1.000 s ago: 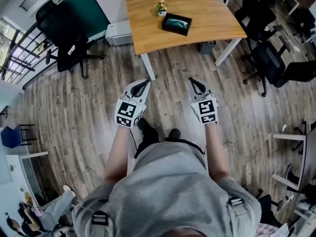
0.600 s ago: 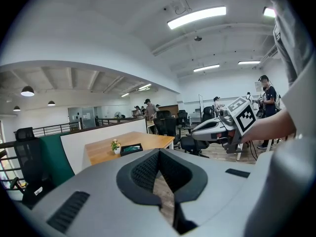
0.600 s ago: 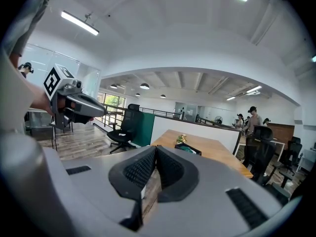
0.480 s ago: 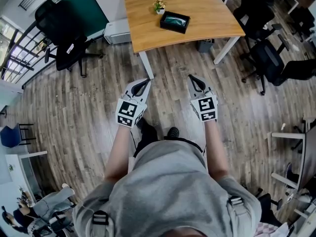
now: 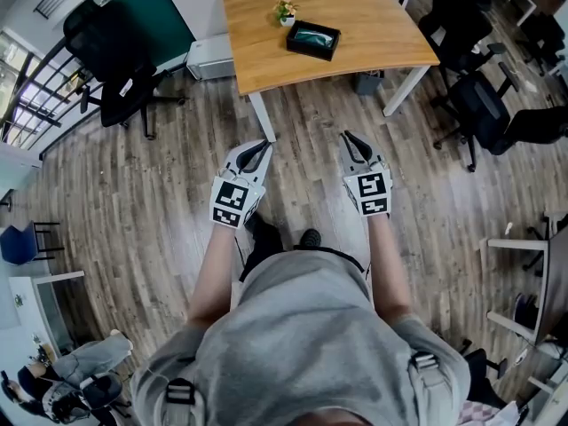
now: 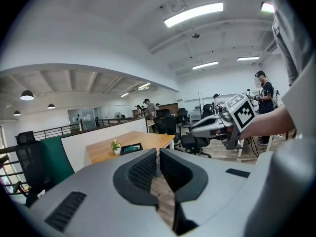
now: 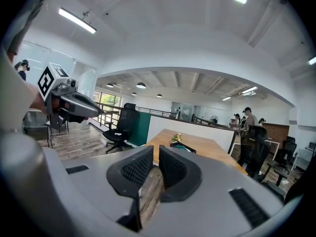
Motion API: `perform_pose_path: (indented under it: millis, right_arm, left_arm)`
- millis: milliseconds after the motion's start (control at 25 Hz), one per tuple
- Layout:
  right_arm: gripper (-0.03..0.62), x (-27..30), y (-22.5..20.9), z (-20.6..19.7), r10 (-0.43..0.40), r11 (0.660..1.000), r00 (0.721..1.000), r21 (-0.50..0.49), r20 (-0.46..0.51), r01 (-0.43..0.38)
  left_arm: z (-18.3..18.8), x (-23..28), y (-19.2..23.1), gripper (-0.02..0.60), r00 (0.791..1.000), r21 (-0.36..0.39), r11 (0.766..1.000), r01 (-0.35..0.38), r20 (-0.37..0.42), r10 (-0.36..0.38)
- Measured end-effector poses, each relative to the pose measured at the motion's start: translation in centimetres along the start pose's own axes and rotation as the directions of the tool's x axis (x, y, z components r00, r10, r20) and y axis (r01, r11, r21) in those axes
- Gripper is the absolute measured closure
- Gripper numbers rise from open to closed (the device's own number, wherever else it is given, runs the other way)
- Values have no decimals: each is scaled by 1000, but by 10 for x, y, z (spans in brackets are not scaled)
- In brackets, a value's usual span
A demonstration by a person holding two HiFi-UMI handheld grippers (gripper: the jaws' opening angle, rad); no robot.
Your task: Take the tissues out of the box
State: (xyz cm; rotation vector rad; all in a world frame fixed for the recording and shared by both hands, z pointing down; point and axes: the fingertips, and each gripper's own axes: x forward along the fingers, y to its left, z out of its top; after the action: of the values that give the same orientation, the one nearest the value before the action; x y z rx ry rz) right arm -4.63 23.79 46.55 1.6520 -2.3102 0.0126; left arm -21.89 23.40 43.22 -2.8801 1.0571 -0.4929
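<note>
The tissue box [image 5: 312, 40], black with a greenish top, lies on the wooden table [image 5: 373, 16] next to a small potted plant [image 5: 286, 11]. It also shows in the left gripper view as the box [image 6: 131, 148] and in the right gripper view as the box [image 7: 182, 147]. Both grippers hang over the wood floor, well short of the table and pointing toward it. My left gripper [image 5: 264, 145] [image 6: 158, 154] is shut and empty. My right gripper [image 5: 348, 137] [image 7: 156, 152] has just been opening; a narrow slit shows between its pads, with nothing in it.
A black office chair [image 5: 120, 96] stands at the left and more chairs [image 5: 484, 105] at the right. A white unit [image 5: 211, 58] and a bin [image 5: 371, 84] sit under the table. People [image 5: 80, 380] are at the lower left. My own feet [image 5: 284, 238] are below the grippers.
The right gripper's jaws have parted a little. Both hands stay about where they were, and the table has hardly shifted in the view.
</note>
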Motion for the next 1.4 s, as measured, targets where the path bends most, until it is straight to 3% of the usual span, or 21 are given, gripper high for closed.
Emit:
perform_pose_path:
  millis: [200,400,800,1040,1400]
  right_arm:
    - [510,0,-2,-3,5,1000,1000,9,7,-5]
    - [469,-2,4,2,32,999,999,-1,22,-32]
    - [276,-6,5,5,44,998,996,41,74,-47]
    - [237,-9,5,-1,51,999,997,14,51,-52]
    - [237,-9,-6,-11,35,998,998,58,47,-38]
  left_arm:
    - [-1,0,-4,550,1000,0,1000,5,-3,-5]
    - [3,-2,-9,477,1000,8,1000,12,5,-12]
    - [-2,-2,-16,331,999,25,999,31,-19,-31]
    - [1,1,-21,298,999,30,999,38,-25,-37]
    - [-4,11,-25,296,998,36,998,51,-42,-50]
